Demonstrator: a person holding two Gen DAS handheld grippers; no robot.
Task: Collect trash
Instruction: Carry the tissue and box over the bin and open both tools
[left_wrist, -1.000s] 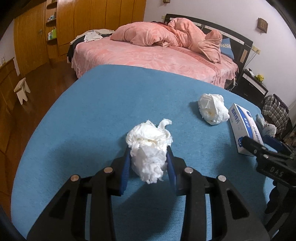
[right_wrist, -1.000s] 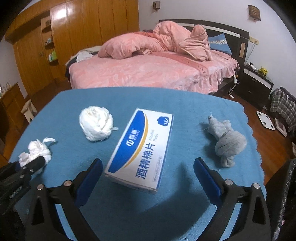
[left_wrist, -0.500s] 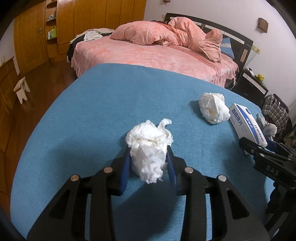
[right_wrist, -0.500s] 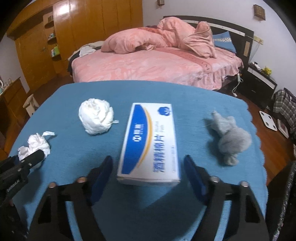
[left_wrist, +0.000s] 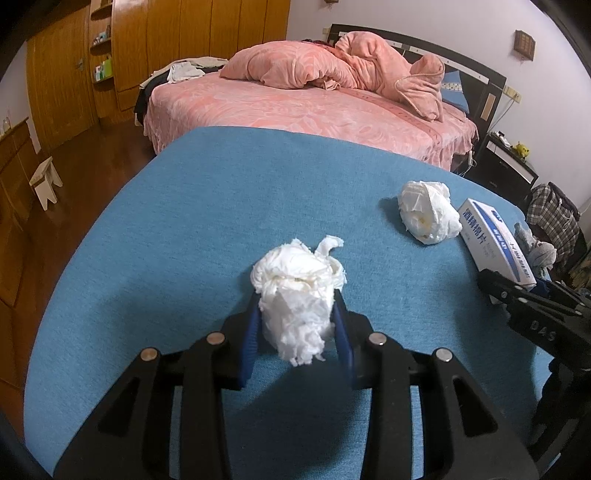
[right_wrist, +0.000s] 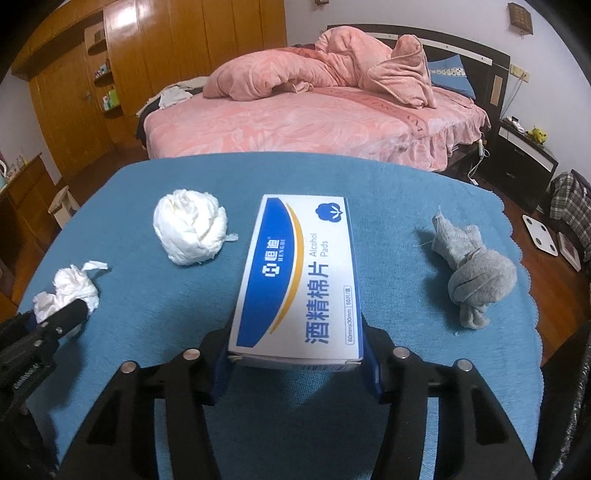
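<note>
My left gripper (left_wrist: 297, 325) is shut on a crumpled white tissue wad (left_wrist: 297, 291) and holds it just above the blue tablecloth (left_wrist: 207, 221). The same wad shows in the right wrist view (right_wrist: 70, 291) at the far left. My right gripper (right_wrist: 295, 354) has closed its blue pads on the near end of a white and blue alcohol pads box (right_wrist: 299, 273). A second, rounder white tissue ball (right_wrist: 190, 230) lies on the cloth left of the box, also in the left wrist view (left_wrist: 428, 212).
A knotted grey sock (right_wrist: 472, 273) lies on the cloth right of the box. A pink bed (right_wrist: 303, 118) stands behind the table, wooden wardrobes (right_wrist: 122, 74) at the left, a small stool (left_wrist: 46, 181) on the floor.
My right gripper moved forward around the box and closed from wide open onto its sides. My left gripper kept hold of the tissue wad and barely moved.
</note>
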